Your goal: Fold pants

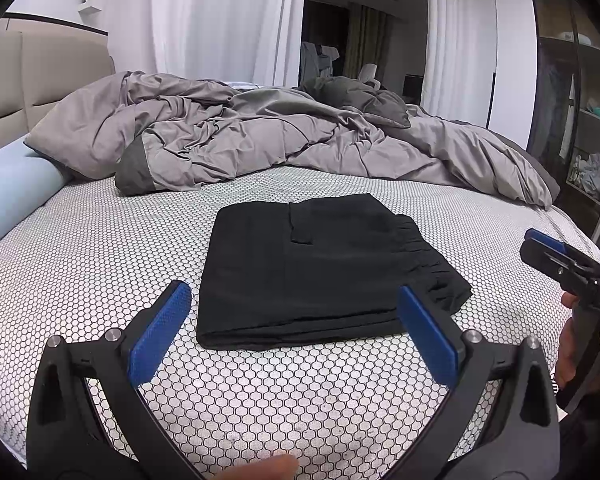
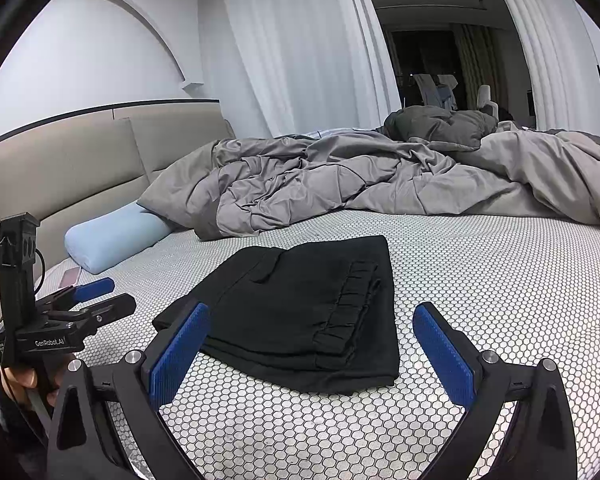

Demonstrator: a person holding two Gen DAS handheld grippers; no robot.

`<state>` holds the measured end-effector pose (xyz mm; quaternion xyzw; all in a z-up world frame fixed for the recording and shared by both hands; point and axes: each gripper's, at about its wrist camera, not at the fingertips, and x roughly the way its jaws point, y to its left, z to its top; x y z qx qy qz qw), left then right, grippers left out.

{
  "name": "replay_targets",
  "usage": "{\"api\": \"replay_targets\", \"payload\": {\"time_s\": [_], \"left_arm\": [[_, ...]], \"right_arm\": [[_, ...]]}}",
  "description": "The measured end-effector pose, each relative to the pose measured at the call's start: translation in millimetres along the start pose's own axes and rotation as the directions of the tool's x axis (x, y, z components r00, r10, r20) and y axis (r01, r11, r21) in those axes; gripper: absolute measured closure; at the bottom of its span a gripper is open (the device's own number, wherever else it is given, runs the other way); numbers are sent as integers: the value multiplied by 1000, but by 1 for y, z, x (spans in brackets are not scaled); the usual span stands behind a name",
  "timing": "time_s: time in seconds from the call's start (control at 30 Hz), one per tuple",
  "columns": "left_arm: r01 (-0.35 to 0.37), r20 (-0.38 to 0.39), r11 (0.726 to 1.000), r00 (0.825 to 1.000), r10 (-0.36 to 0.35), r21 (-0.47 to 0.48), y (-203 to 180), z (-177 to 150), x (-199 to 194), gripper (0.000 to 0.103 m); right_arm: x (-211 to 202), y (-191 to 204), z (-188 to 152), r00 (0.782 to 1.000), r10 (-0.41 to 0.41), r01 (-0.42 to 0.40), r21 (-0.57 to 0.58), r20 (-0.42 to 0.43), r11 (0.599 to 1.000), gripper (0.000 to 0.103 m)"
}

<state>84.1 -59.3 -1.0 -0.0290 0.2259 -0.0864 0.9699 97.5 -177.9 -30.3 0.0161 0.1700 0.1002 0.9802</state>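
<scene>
Black pants (image 1: 320,268) lie folded into a flat rectangle on the honeycomb-patterned mattress (image 1: 100,264), with the gathered waistband on the right side. They also show in the right wrist view (image 2: 300,312). My left gripper (image 1: 294,300) is open and empty, hovering just short of the near edge of the pants. My right gripper (image 2: 312,320) is open and empty, held above the near end of the pants. The right gripper also shows at the right edge of the left wrist view (image 1: 548,246). The left gripper shows at the left of the right wrist view (image 2: 100,296).
A crumpled grey duvet (image 1: 260,140) covers the far half of the bed. A light blue bolster pillow (image 2: 116,236) lies by the beige headboard (image 2: 80,168). A pink phone (image 2: 70,278) lies near the pillow. Open shelves (image 1: 588,140) stand at the right.
</scene>
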Motion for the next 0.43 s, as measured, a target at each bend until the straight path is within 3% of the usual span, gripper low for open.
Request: {"api": "replay_targets", "payload": {"time_s": [0.43], "left_arm": [[0, 1, 1000, 1000, 0, -2, -5, 1, 0, 1]], "right_arm": [[3, -1, 0, 1000, 12, -12, -13, -12, 1000, 0]]}}
